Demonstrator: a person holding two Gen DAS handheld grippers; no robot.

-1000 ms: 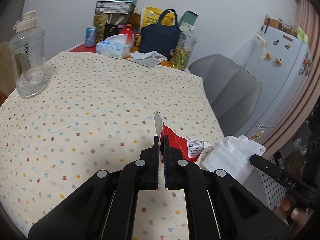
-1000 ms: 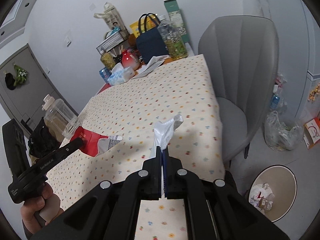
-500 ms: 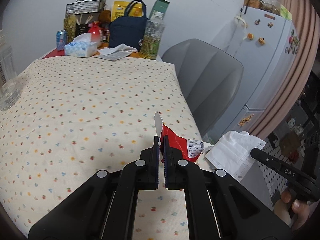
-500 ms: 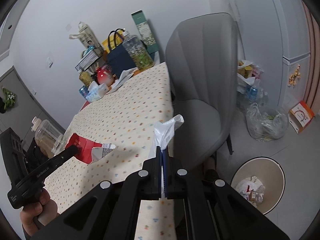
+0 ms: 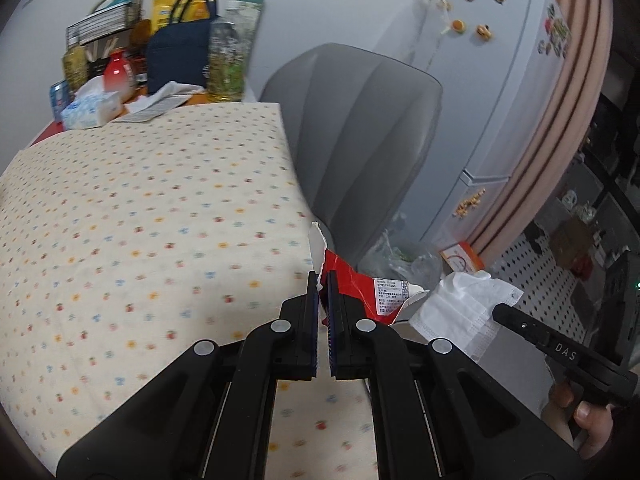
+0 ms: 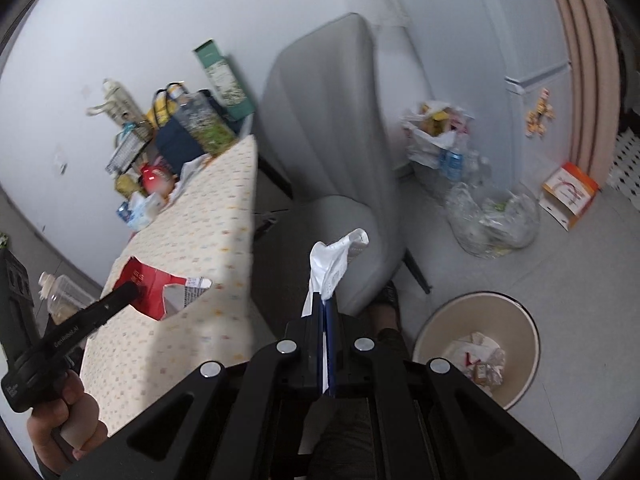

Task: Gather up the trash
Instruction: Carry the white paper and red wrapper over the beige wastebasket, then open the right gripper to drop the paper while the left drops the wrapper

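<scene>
My left gripper [image 5: 323,278] is shut on a torn red wrapper [image 5: 360,290] with a white label, held above the table's right edge; the wrapper also shows in the right wrist view [image 6: 154,286]. My right gripper [image 6: 325,304] is shut on a white face mask [image 6: 330,262], held off the table in front of the grey chair; the mask also shows in the left wrist view [image 5: 464,312]. A beige round trash bin [image 6: 516,336] with crumpled trash inside stands on the floor at lower right of the right gripper.
The table with a dotted cloth [image 5: 140,216] has bottles, a navy bag [image 5: 178,56] and a tissue pack [image 5: 90,108] at its far end. A grey chair [image 6: 332,152] stands beside it. A clear bag of bottles [image 6: 492,216], an orange box [image 6: 568,194] and a fridge [image 5: 500,80] are nearby.
Both grippers have swung right, away from the table toward the chair and floor, each still holding its item. The trash bin now sits closer to the right gripper.
</scene>
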